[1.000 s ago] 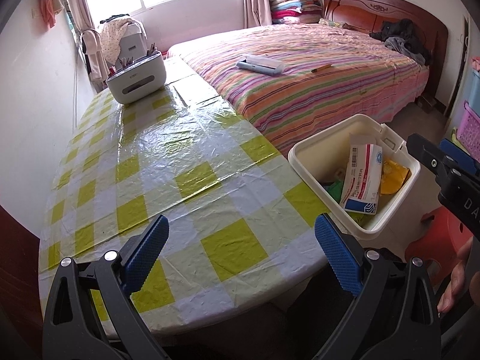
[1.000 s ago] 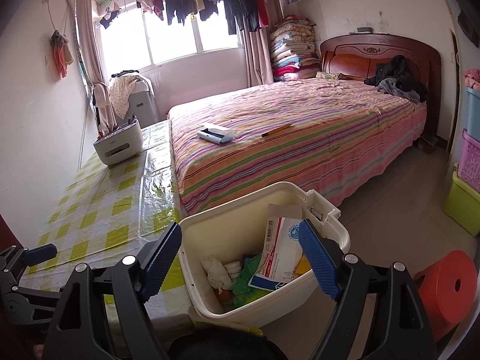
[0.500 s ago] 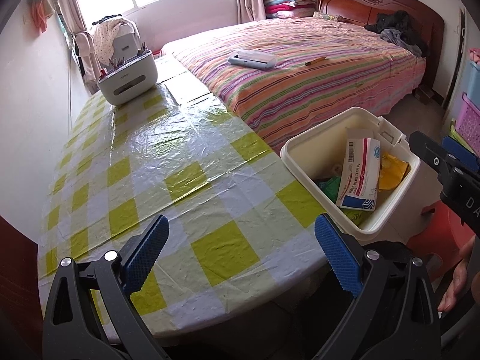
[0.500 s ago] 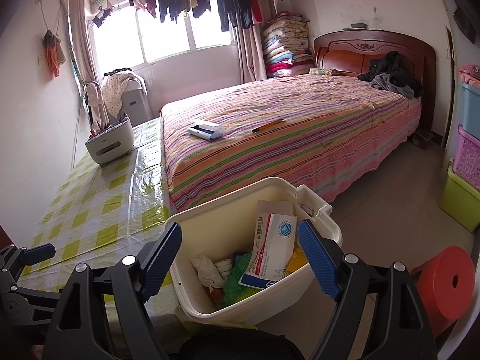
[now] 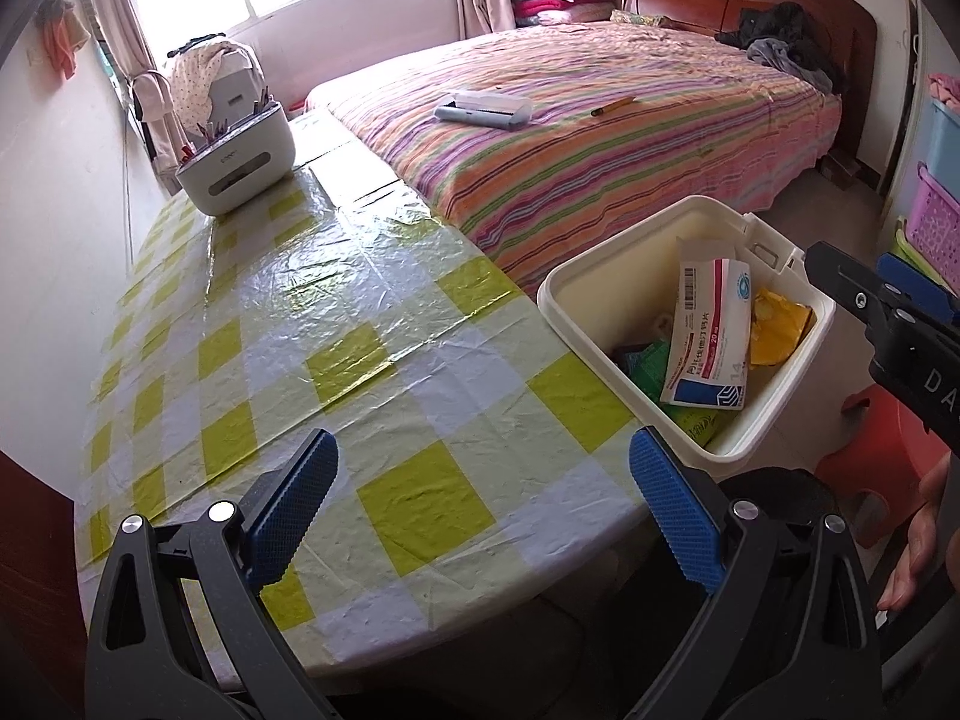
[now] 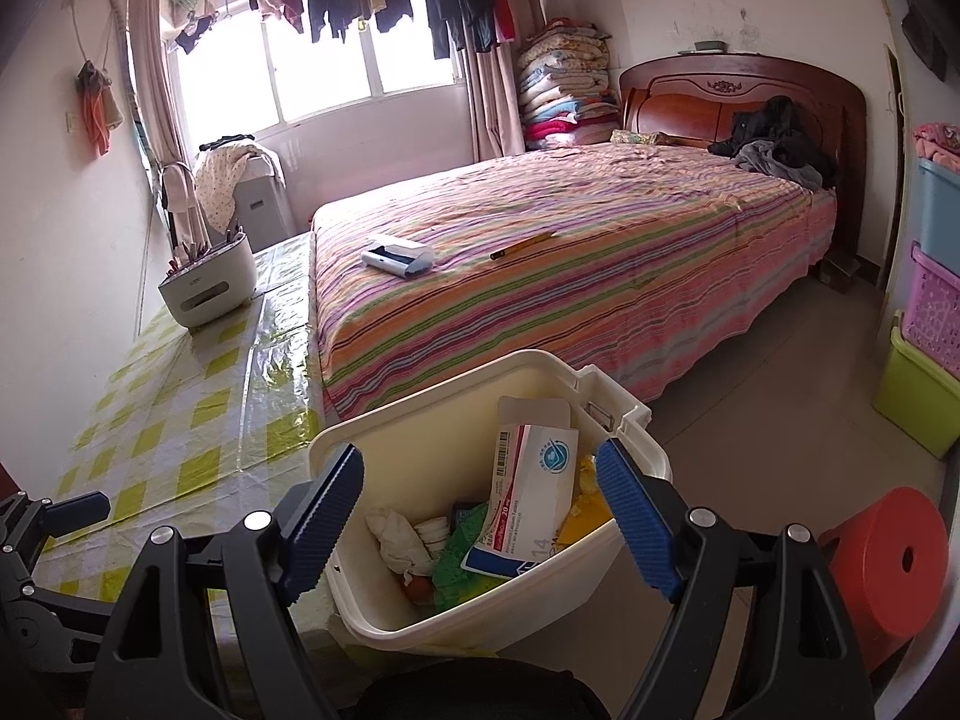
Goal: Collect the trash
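A white bin [image 5: 576, 294] stands off the right edge of the table [image 5: 360, 312] with its yellow-check cloth. In it lie a red-and-white medicine box [image 5: 711, 330], a yellow wrapper [image 5: 777, 330], green packets [image 6: 462, 546] and crumpled tissue [image 6: 396, 537]. My left gripper [image 5: 483, 480] hovers open over the table's near end, nothing between its blue pads. My right gripper [image 6: 480, 480] is open above the near side of the bin [image 6: 420, 414], its pads apart from the rim. The right gripper [image 5: 888, 312] also shows beyond the bin; the left gripper [image 6: 54, 516] sits low left.
A white desk organiser [image 5: 237, 159] with pens stands at the table's far end. The striped bed [image 6: 570, 276] carries a grey-white device [image 6: 396, 255] and a pencil [image 6: 522, 245]. A red stool [image 6: 882, 570] and stacked plastic crates [image 6: 930, 312] stand on the right. A hand [image 5: 918, 540] shows.
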The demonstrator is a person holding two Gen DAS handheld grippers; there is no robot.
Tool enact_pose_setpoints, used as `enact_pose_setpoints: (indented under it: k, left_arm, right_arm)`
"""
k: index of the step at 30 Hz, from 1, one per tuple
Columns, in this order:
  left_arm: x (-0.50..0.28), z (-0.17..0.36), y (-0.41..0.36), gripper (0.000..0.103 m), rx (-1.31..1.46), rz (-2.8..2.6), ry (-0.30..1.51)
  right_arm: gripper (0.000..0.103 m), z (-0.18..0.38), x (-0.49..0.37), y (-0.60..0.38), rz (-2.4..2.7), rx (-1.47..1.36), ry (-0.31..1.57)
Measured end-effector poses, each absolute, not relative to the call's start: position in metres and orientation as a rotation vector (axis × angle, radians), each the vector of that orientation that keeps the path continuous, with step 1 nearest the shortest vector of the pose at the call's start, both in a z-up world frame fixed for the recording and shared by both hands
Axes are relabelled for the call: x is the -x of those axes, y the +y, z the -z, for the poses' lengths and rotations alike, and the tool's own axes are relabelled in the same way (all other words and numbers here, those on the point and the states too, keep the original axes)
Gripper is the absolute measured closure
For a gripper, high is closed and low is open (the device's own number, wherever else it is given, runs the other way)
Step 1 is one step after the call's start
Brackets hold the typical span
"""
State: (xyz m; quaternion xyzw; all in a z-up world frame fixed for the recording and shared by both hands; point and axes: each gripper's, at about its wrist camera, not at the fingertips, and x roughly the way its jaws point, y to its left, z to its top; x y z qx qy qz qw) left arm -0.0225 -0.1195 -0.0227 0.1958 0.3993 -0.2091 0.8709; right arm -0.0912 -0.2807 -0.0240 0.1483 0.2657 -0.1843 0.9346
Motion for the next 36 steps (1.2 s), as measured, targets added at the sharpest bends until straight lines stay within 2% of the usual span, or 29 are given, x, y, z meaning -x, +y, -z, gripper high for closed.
enact_pose_setpoints:
  k: [36]
  left_arm:
    - [0.021,0.017,-0.095,0.007,-0.362,0.433,0.825]
  right_arm:
    - [0.025,0.018,0.083,-0.257,0.352,-0.254,0.559]
